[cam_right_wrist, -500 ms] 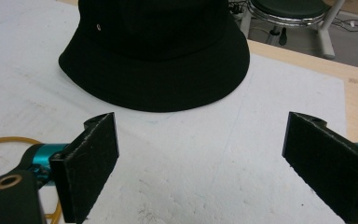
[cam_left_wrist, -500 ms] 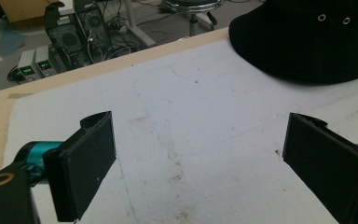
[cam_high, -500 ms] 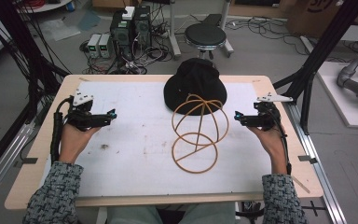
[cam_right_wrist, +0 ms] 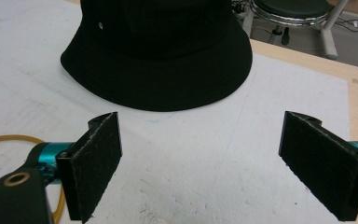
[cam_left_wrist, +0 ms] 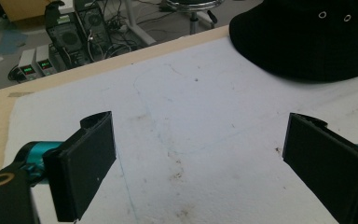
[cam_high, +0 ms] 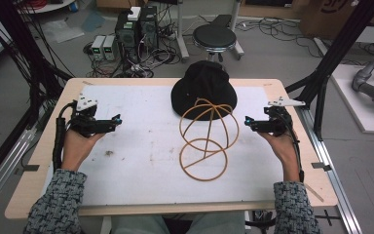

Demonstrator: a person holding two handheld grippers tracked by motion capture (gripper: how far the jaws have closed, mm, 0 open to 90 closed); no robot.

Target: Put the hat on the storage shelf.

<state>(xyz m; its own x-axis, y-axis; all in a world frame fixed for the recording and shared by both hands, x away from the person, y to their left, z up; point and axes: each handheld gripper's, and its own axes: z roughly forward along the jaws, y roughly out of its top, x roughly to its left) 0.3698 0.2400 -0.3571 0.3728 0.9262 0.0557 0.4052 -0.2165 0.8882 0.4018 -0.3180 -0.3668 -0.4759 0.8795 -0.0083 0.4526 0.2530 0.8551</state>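
— Nothing much had moved since the earlier frame, had it? We saw both hands parked at the same spots, the hat and stand where they were.

— Agreed. Our left gripper (cam_high: 111,122) sat at the left middle of the high view, our right gripper (cam_high: 251,122) at the right middle, both low over the white mat (cam_high: 141,170). In each gripper view the jaws stood wide apart with bare mat between them, so both were released and held nothing.

— And the things to be handled?

— We placed the black bucket hat (cam_high: 203,90) at the upper centre of the high view, lying flat on its brim. The tan wire hat stand (cam_high: 207,141) stood just below it in the frame, its top loop overlapping the brim's near edge; whether they touched we could not tell.

— How did we judge the step should go?

— It looked like the approach to the hat, probably to set it on the stand. We thought it best to bring both grippers in on opposite sides of the brim, pinch only the soft edge, and lift evenly so the crown would not fold.

— Any hazard?

— The stand seemed light; a stray knock from the right gripper could have tipped it, so that hand ought to have gone in above it.
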